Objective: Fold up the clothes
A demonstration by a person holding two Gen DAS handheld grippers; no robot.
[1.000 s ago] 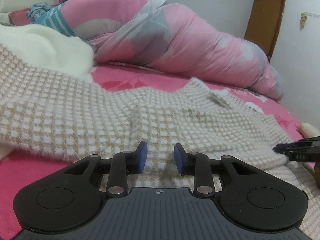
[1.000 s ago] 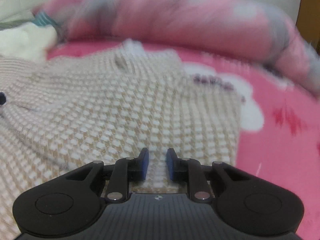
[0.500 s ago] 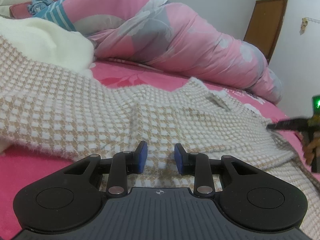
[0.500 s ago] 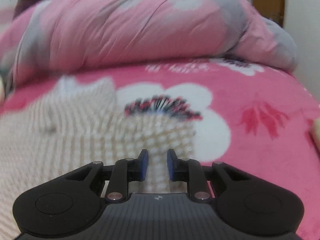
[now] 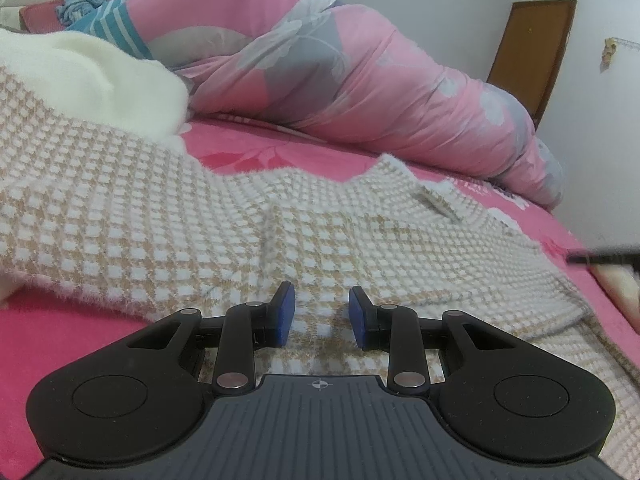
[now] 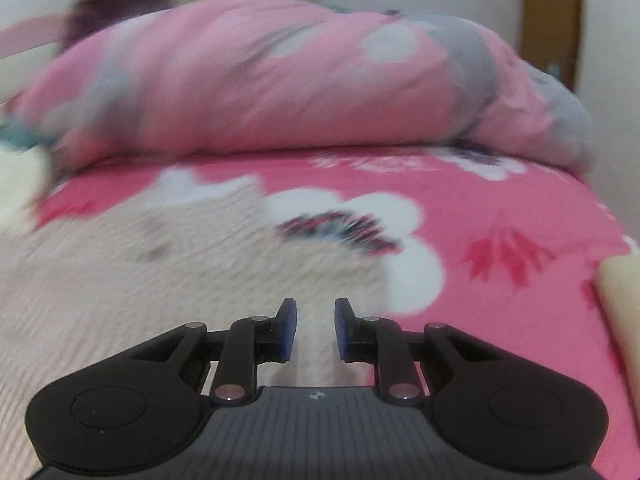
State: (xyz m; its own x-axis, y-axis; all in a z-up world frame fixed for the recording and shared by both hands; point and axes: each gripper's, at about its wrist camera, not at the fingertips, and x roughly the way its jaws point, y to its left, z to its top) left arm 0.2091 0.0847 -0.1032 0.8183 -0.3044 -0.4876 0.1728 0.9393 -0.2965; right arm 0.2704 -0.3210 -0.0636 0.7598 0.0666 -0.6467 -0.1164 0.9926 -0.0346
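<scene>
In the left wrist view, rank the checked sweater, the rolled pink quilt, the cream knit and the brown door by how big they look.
1. checked sweater, though nearness inflates it
2. rolled pink quilt
3. cream knit
4. brown door, farthest away

Both views are taken low and close over the bed (image 5: 248, 148), each looking forward and slightly downward along its own tool. The left tool (image 5: 321, 314) is seen at the bottom of the left wrist view, the right tool (image 6: 315, 329) at the bottom of the blurred right wrist view. The checked sweater (image 5: 168, 220), the rolled pink quilt (image 6: 280, 80) and the brown door (image 5: 532, 48) are shared by both.
</scene>
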